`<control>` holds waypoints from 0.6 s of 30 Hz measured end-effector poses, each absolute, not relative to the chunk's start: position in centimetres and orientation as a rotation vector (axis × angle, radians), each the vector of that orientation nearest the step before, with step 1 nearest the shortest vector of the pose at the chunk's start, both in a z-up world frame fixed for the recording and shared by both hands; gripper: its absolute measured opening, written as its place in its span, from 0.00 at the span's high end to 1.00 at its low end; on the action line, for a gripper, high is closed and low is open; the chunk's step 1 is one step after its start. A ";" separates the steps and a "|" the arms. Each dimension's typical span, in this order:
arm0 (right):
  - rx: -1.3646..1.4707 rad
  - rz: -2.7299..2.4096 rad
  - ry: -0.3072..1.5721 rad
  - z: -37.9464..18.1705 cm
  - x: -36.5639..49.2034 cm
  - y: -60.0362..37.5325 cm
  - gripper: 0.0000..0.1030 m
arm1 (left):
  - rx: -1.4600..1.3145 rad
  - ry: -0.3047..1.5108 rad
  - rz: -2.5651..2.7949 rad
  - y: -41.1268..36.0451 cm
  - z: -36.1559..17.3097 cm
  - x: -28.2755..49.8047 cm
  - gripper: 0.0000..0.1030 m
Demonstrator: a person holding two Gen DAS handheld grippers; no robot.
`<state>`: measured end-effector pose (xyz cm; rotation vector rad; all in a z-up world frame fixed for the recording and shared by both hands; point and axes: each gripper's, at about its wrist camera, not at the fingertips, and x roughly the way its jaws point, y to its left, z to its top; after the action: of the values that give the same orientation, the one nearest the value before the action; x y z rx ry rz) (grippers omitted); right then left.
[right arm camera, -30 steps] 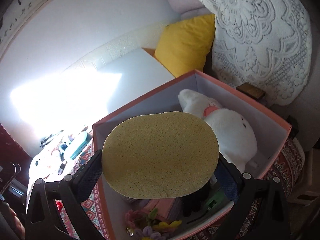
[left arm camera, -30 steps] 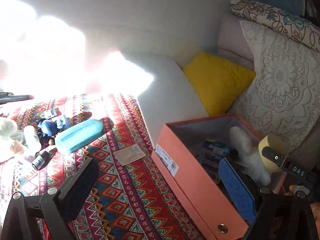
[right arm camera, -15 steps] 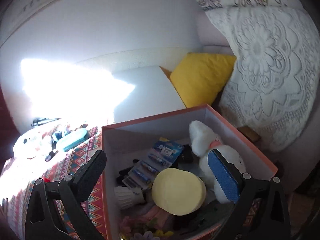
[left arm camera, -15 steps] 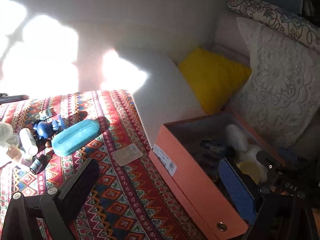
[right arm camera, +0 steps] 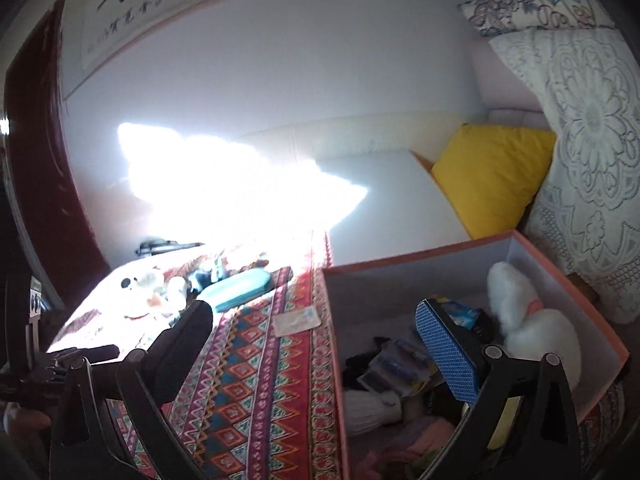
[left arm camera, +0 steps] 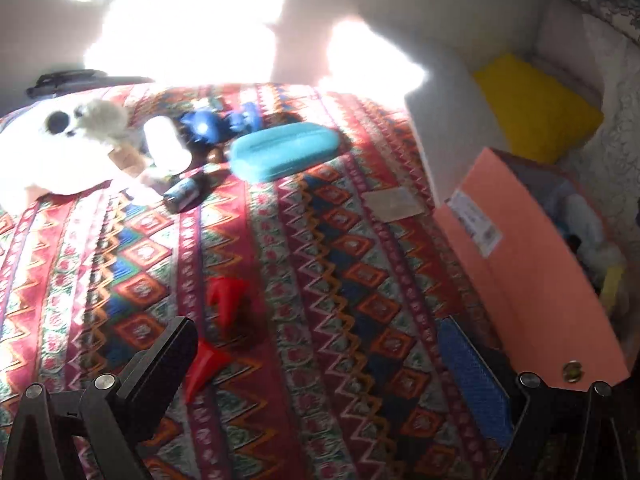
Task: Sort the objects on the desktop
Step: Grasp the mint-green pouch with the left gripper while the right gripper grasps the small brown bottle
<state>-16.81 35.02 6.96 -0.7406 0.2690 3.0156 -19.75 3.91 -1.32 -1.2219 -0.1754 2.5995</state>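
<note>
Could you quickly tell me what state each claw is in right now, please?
Left claw: open, holding nothing, above the patterned cloth.
Right claw: open, holding nothing, at the edge of the orange box.

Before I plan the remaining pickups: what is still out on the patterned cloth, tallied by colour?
White: 2, plush toy and small bottle
Blue: 2, teal case and blue figure
Red: 2, red pieces and
Dark: 1, small tube
Pale: 1, flat card
Total: 8 that I can tell apart; glare may hide more.
</note>
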 end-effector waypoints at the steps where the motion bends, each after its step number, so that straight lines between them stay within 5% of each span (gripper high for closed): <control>1: -0.788 3.024 0.254 6.6 -17.5 33.9 0.00 | -1.247 -0.164 2.629 2.1 -2.1 -19.6 0.04; 12: -1.419 3.022 0.244 -1.9 -24.0 22.3 0.00 | -1.349 -0.263 2.662 -6.6 -6.5 -24.0 0.04; 18: -1.453 3.058 0.186 -3.2 -26.2 19.2 0.00 | -1.324 -0.632 2.576 -8.1 -8.4 -31.8 0.04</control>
<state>-26.19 19.22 -3.19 -1.4531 0.1863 3.0575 -31.84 -8.05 -8.38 -1.3237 -0.6321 2.5755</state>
